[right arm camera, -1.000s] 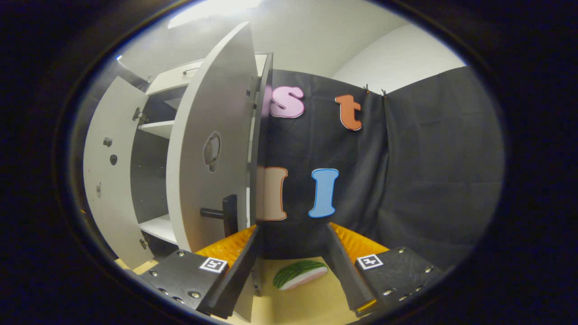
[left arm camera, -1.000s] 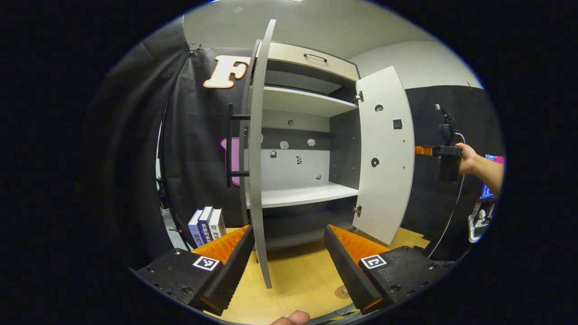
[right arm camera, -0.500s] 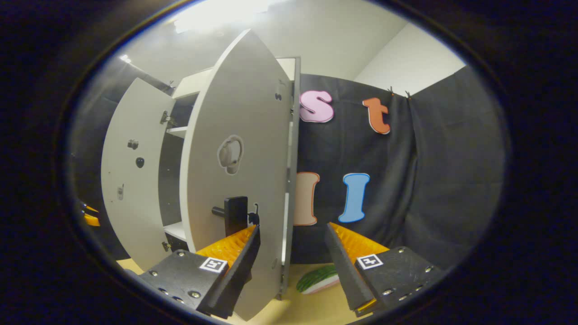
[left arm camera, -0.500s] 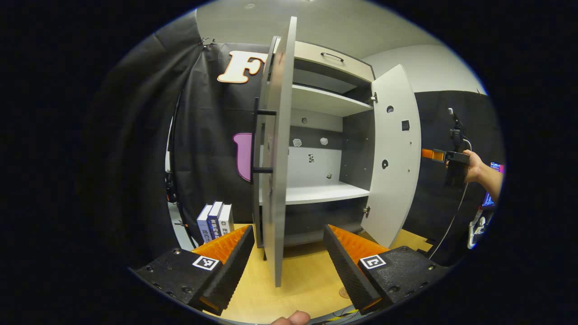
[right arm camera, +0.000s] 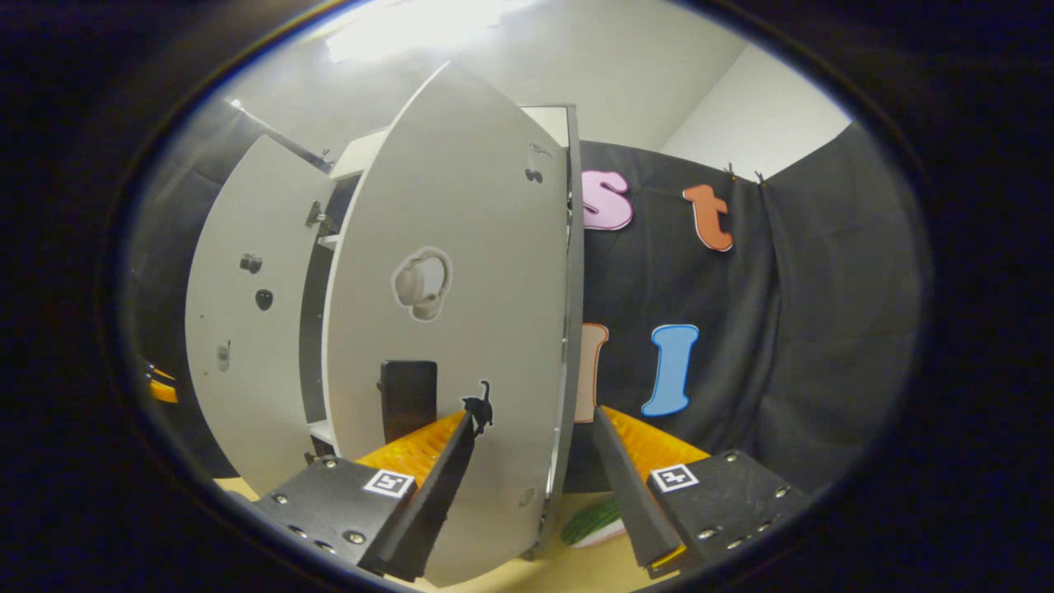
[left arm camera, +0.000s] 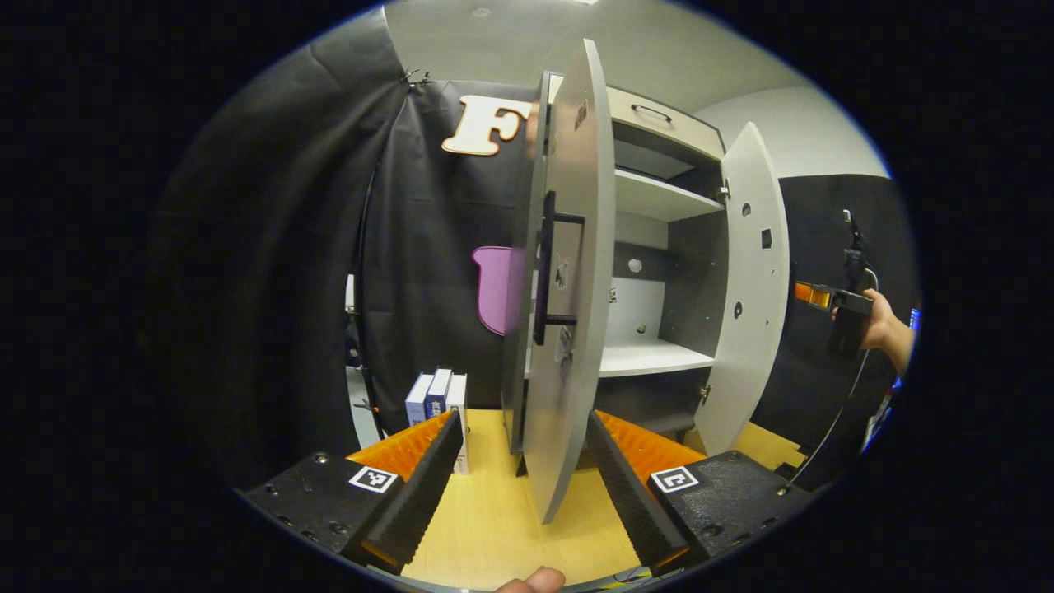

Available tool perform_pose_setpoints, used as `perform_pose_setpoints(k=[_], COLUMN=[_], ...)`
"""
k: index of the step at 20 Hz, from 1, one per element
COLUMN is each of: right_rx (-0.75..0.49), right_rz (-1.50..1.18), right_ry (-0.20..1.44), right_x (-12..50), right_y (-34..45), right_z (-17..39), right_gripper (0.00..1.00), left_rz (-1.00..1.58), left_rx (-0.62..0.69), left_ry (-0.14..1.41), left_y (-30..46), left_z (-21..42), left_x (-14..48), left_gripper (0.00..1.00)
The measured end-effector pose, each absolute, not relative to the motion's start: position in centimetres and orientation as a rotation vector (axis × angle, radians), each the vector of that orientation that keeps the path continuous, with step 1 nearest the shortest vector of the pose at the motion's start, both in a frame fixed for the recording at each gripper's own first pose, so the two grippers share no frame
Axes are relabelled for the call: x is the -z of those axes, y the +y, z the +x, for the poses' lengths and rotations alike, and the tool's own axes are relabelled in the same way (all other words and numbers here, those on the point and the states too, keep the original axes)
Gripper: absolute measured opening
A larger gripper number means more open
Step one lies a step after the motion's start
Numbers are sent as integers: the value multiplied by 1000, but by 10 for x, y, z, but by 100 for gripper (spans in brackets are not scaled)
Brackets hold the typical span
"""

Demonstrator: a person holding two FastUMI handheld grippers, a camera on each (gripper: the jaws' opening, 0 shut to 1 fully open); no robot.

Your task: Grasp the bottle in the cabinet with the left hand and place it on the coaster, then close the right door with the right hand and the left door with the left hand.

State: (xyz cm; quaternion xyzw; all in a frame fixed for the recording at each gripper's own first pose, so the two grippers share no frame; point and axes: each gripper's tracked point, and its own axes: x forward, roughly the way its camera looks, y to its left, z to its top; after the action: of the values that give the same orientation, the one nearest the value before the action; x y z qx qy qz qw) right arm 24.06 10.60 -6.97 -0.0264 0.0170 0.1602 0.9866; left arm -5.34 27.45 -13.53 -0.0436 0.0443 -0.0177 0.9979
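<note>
Grey right door (right arm camera: 461,329) ahead of spread right claw (right arm camera: 535,486).

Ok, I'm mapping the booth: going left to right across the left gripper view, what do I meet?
Books → left door → shelf → right door → right claw → the hand holding it.

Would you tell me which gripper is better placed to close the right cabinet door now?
Right gripper: it is open at the right door, whose edge lies between its fingers. The left gripper faces the left door.

Green-striped object (right arm camera: 594,521) (perhaps a toy) half hidden behind right door (right arm camera: 461,329)
</note>
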Motion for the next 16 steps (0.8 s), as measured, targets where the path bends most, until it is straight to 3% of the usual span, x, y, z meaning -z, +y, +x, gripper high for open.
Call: perform_pose_setpoints(k=[5,6,10,11,13,16], right_rx=[-349,-372,-483,-491,-499,-493], right_rz=[-14,18,108,101,71,25], right_ry=[43,48,13,7,7,19], right_x=[73,72,44,40,36,37], right_y=[139,151,191,193,191,182], right_z=[234,228,187,178,161,136], right_gripper=[89,85,91,89,94,91], left_rz=[-84,-81,-100,-105,-121,-142], left_rx=[-33,-54,-137,-147,-164,-168], left_ry=[85,85,76,67,46,23], left_y=[301,307,332,336,343,348], left_z=[-43,-39,-24,-20,-15,-2], left_x=[129,127,110,103,89,73], left_gripper=[96,96,99,94,93,96])
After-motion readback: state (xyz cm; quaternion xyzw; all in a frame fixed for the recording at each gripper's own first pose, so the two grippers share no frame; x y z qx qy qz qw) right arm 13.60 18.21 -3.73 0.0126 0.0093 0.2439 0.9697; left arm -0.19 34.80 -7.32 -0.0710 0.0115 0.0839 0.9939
